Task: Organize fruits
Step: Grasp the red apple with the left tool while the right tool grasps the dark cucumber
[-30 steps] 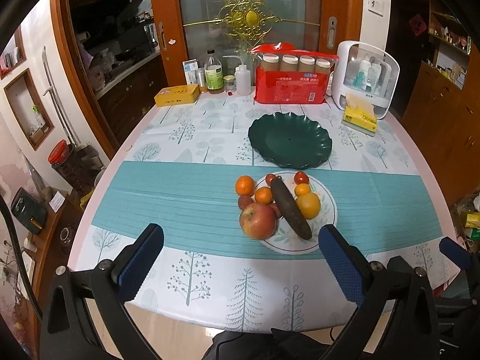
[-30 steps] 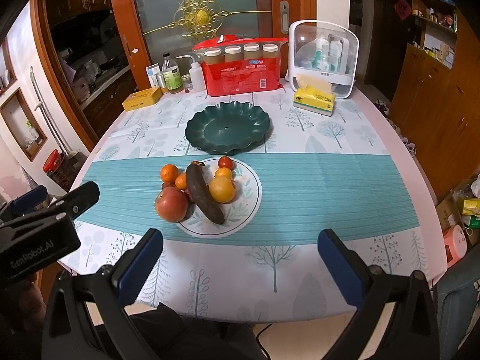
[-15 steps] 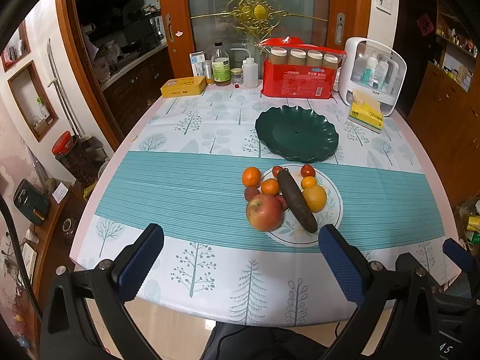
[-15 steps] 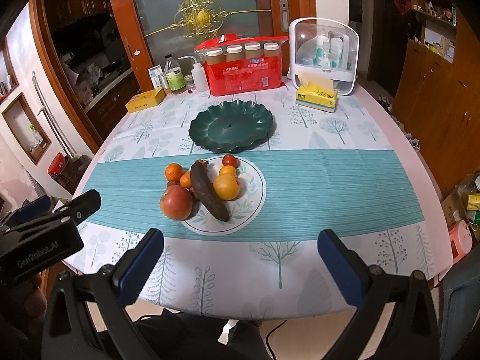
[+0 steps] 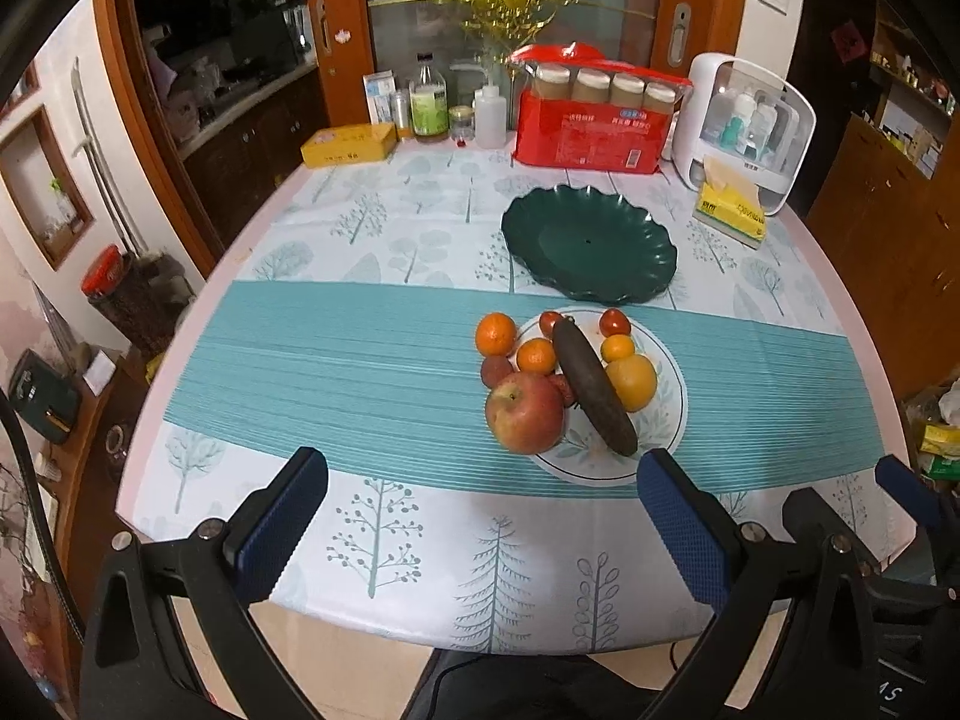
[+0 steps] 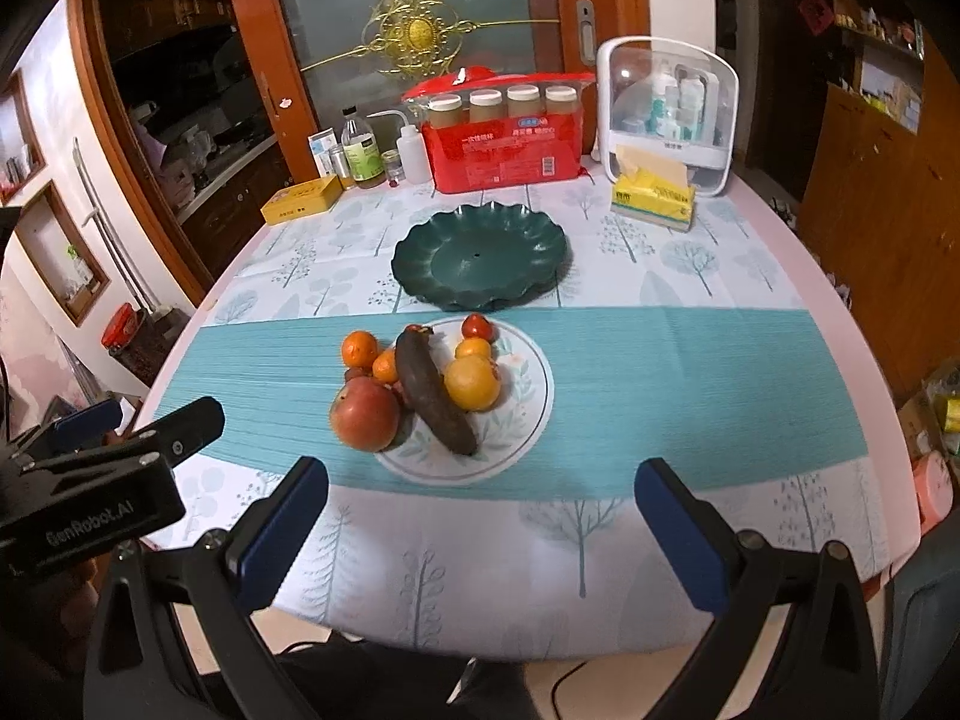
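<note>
Fruits (image 6: 420, 384) untouched; both tools gape wide, empty; left tool (image 6: 90, 480) reads "GenRobot.AI".

We read "GenRobot.AI" on the left hand-held gripper (image 6: 180, 420) body, other labels too blurred for us.

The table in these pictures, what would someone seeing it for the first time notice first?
Probably the white plate near the front of the table, on the teal stripe, crowded with fruit: a big red apple at its left edge, a long dark cucumber lying diagonally, and an orange. Just behind it sits an empty dark green dish, with a red package of jars at the back.
</note>
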Tool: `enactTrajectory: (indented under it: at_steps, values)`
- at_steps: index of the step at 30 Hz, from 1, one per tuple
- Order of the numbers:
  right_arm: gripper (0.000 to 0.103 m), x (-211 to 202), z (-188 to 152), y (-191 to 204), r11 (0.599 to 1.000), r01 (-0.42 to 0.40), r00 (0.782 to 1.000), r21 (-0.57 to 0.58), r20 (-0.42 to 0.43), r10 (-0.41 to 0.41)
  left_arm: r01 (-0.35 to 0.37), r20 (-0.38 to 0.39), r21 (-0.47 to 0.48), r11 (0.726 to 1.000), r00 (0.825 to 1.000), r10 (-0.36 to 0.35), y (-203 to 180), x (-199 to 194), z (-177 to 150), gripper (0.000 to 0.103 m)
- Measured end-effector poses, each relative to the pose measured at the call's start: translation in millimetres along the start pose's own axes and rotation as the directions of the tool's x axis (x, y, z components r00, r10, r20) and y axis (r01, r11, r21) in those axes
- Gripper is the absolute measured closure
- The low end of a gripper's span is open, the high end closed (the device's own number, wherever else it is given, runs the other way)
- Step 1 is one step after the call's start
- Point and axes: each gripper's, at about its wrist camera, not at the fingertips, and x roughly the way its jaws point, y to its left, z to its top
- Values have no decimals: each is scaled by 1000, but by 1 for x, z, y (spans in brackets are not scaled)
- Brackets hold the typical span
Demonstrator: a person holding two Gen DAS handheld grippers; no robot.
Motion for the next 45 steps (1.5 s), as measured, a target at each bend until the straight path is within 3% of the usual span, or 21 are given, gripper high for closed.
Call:
enactTrajectory:
  at_steps: [5,12,18,22,29,40,45]
  values:
    - [4,29,11,6,996,-5,1000,-90,9,6,59,-79,-19,998,995,-60,0,39,13,1]
    - [10,83,18,13,971,-61,998,-231,5,64,109,-225,-58,992,967,-119,-6,110,28,1]
    - [22,134,12,24,943,-141,988,-302,-99,116,144,-371,-153,978,909,-192,-4,169,30,5]
    - [29,159,7,27,936,-173,978,-305,-163,127,142,-425,-210,967,878,-221,1,196,29,6]
    - [38,194,1,25,939,-168,970,-302,-223,102,136,-480,-287,948,836,-265,4,232,25,14]
    - [55,223,-4,32,934,-209,944,-291,-311,115,150,-521,-353,923,788,-327,4,268,26,31]
    - [57,228,-2,37,928,-210,948,-308,-297,116,162,-516,-354,921,787,-336,3,272,28,37]
